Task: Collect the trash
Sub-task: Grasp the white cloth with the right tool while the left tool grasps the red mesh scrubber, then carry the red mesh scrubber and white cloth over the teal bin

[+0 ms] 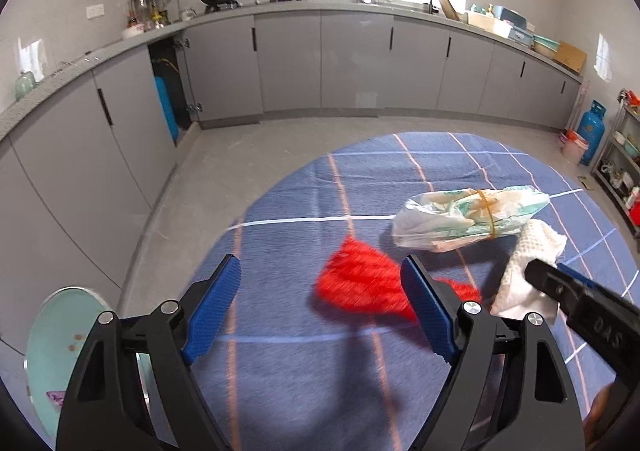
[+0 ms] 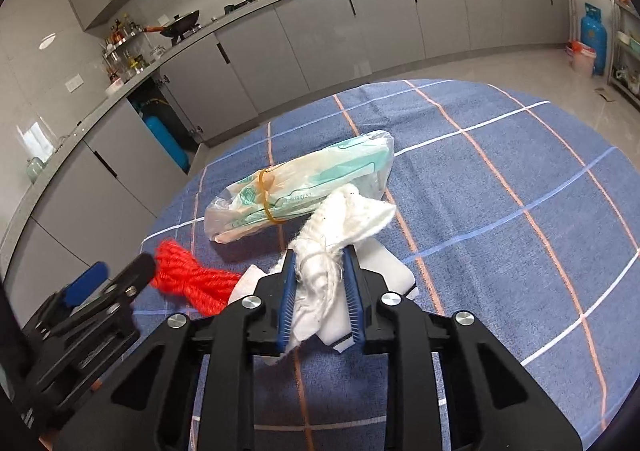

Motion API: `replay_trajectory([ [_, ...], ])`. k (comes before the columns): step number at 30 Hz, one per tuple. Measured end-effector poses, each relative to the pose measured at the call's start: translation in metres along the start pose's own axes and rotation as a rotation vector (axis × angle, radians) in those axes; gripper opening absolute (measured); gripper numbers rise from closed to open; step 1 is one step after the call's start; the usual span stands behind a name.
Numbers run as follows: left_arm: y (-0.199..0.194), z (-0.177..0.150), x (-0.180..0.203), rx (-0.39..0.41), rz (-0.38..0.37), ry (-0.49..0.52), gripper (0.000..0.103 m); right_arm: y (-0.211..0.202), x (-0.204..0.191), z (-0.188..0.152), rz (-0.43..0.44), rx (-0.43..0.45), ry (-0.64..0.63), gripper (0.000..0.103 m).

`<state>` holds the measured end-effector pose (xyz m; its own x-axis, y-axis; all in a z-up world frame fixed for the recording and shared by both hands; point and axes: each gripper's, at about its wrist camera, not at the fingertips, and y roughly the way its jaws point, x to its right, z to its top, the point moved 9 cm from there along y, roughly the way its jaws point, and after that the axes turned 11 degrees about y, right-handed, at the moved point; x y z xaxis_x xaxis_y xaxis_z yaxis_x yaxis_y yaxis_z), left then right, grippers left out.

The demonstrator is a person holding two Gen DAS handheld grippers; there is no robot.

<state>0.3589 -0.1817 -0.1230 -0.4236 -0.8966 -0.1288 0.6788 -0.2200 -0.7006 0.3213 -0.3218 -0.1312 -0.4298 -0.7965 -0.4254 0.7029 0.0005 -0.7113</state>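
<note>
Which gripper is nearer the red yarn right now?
Left. The open left gripper reaches toward the red yarn, one finger overlapping it in view. The right gripper sits beside the yarn, shut on the white string wad.

Left claw (image 1: 320, 307) gaping over blue checked tablecloth (image 1: 304, 379); red yarn (image 1: 360, 283) just ahead, white wad (image 1: 524, 271) beside banded plastic packet (image 1: 468, 217)

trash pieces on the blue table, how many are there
3: a banded plastic bag lying mid-table, red yarn in front of the open left claw, white cloth pinched in the right claw. More may be hidden.
</note>
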Motion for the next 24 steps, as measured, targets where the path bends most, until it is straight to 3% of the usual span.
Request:
replay_trajectory([
  [2,0.008,0.003,0.007,-0.015,-0.021,-0.007,0.080,-0.004,0.003,-0.001,0.014,-0.002,0.011,0.017],
  [7,0.026,-0.001,0.029,-0.073,-0.074,0.021,0.053,-0.024,0.007,0.000,0.047,0.039,0.020,0.016],
  [15,0.023,-0.010,0.039,-0.064,-0.099,0.056,0.024,-0.052,0.016,-0.002,0.083,0.117,0.042,0.016],
  [24,-0.035,-0.020,0.020,0.030,-0.113,0.018,0.019,-0.072,0.011,-0.016,0.100,0.134,0.036,0.016],
])
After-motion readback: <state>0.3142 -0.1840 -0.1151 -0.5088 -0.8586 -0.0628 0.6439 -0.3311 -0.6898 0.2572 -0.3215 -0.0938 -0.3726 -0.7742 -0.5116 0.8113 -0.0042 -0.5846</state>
